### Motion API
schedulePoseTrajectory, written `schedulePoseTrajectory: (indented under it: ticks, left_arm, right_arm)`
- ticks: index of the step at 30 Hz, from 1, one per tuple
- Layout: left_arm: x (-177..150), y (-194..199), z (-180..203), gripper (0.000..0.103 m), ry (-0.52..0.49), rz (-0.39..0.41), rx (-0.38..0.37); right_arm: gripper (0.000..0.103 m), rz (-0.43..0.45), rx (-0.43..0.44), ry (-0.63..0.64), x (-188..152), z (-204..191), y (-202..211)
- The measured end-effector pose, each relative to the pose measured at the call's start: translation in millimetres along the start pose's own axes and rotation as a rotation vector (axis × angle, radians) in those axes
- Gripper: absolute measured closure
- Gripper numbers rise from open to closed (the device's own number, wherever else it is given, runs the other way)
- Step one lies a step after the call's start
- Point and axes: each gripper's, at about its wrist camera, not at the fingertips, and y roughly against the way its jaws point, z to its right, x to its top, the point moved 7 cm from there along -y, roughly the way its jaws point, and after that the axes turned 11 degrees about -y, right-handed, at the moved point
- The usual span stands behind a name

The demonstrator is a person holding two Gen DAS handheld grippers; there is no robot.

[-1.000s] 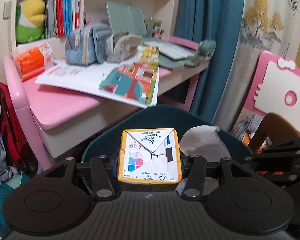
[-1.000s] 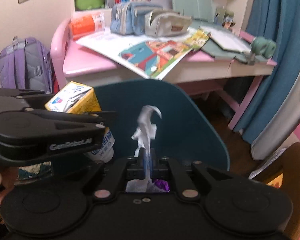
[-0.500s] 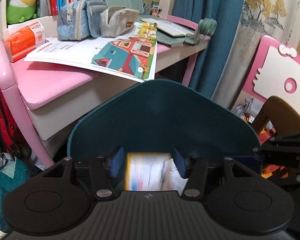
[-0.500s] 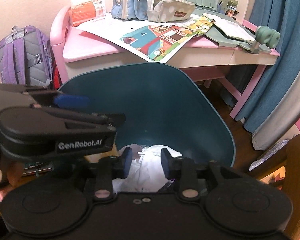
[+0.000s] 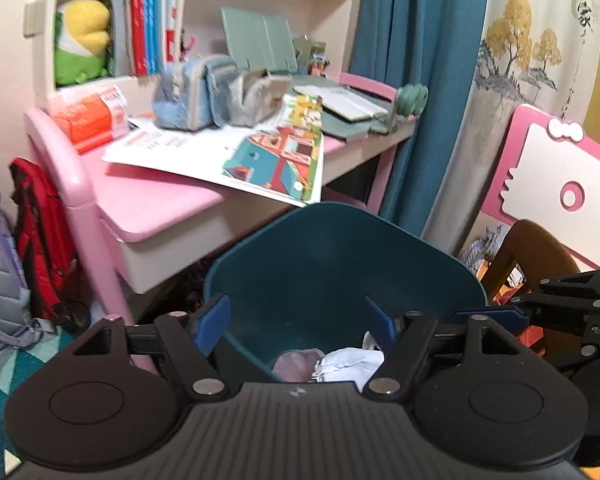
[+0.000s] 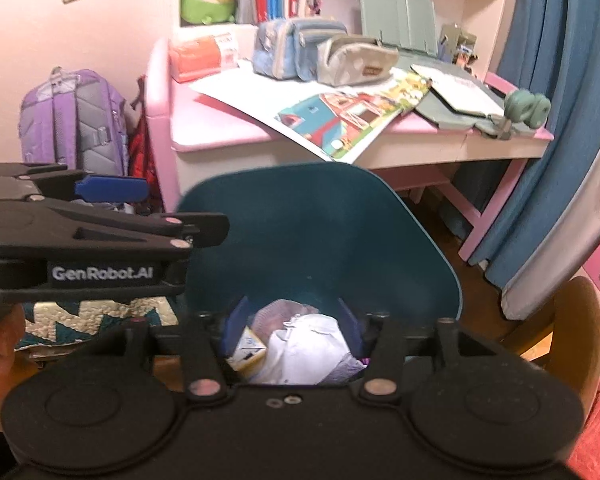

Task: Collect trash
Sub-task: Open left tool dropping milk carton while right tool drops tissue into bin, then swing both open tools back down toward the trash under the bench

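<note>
A dark teal trash bin stands below both grippers; it also shows in the right wrist view. Inside lie crumpled white paper, a yellow drink carton and a pinkish wrapper. My left gripper is open and empty above the bin's near left side. My right gripper is open and empty above the bin's opening. The left gripper also shows in the right wrist view, at the left.
A pink desk behind the bin carries a picture poster, pencil cases and an orange pack. Purple backpack and red bag stand left. Blue curtain and a wooden chair are right.
My left gripper opened and let the yellow carton fall into the bin. My right gripper opened and let the white paper fall in. Both now sit open and a little higher over the bin.
</note>
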Motion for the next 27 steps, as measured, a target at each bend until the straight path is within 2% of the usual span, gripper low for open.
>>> schedulePoseTrajectory:
  ticks: [6,14,22,24,27]
  left_arm:
    - [-6,46,-17,0.024,-0.002,0.05,0.039]
    - [-30,104,-47,0.022,0.025,0.082,0.082]
    - [-69,159,-88,0.021,0.054,0.112,0.139]
    - [-81,171,-100,0.02,0.068,0.113,0.16]
    - [-101,189,-121,0.015,0.093,0.113,0.199]
  right_arm:
    - [0.046,0.039,0.032,0.032,-5,-29,28]
    - [0.038,0.078,0.091,0.085,-19,-80,58]
    - [0.02,0.105,0.178,0.164,-40,-144,71]
    - [0.018,0.103,0.201,0.186,-47,-163,69]
    - [0.013,0.101,0.227,0.228,-57,-189,64]
